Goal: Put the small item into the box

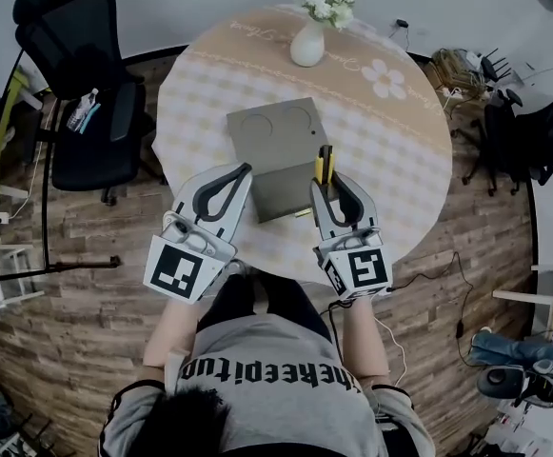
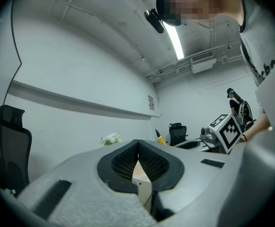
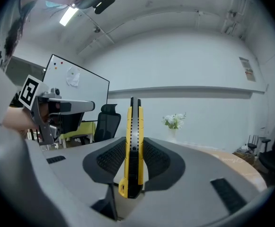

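My right gripper (image 1: 331, 177) is clamped on the yellow utility knife (image 3: 133, 145). The knife stands upright between the pads, above the near right corner of the grey box (image 1: 274, 146), which sits by the table's (image 1: 419, 160) near edge. My left gripper (image 2: 138, 143) has its jaws pinched together on nothing, with its tips at the box's near left corner.

My main worry is the grip. The pads hold only the knife's slim body, so I judge a tilt or a bump on the box rim could swing it or let it slip out. The box top also looks shut from the head view. If it is, the knife would land on the lid, and a nudge could slide the box toward the near edge.

I cannot tell whether the blade is out or whether the left tips touch the box. Both grippers hide its near face.
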Motion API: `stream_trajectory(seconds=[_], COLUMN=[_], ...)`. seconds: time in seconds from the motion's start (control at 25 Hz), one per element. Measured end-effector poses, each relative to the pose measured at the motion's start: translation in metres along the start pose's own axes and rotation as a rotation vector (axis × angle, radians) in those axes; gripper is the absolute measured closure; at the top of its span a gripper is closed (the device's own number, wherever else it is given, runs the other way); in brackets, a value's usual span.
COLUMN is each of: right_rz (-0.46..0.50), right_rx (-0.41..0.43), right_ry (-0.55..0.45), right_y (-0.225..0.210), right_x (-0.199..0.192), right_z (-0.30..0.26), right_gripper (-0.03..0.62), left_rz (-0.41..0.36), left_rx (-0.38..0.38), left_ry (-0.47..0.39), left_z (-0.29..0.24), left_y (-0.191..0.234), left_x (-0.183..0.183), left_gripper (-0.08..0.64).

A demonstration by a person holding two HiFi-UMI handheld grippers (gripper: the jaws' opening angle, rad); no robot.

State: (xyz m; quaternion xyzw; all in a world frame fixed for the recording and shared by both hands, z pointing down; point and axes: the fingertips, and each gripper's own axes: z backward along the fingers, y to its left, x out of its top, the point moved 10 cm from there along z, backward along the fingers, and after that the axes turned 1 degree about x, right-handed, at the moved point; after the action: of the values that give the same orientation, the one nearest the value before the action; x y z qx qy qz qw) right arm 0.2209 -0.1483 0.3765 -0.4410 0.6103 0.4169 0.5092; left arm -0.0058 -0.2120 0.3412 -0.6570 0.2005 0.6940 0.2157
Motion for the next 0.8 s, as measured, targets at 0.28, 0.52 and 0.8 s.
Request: stream_trajectory(seconds=[0.28, 0.52, 0.8], right_rz=[0.058, 0.127, 0.201], right_rx=[0.122, 0.225, 0.341], right_ry=[0.085, 0.162, 0.251], right_y=[-0.017, -0.025, -0.028], right_x=[-0.023, -0.043, -0.071], right_z=[-0.016, -0.028, -0.044], right_gripper=[0.474, 0.474, 0.474], left_rz=[0.01, 0.015, 0.036], left_rx=[0.094, 0.178, 0.26], left_ry=[0.037, 0.065, 0.094], left_z=[-0.001, 0.003, 0.008], left_y=[-0.009, -0.018, -0.027], left_x=[-0.01, -0.015, -0.027], left_gripper=[0.545, 0.545, 0.545])
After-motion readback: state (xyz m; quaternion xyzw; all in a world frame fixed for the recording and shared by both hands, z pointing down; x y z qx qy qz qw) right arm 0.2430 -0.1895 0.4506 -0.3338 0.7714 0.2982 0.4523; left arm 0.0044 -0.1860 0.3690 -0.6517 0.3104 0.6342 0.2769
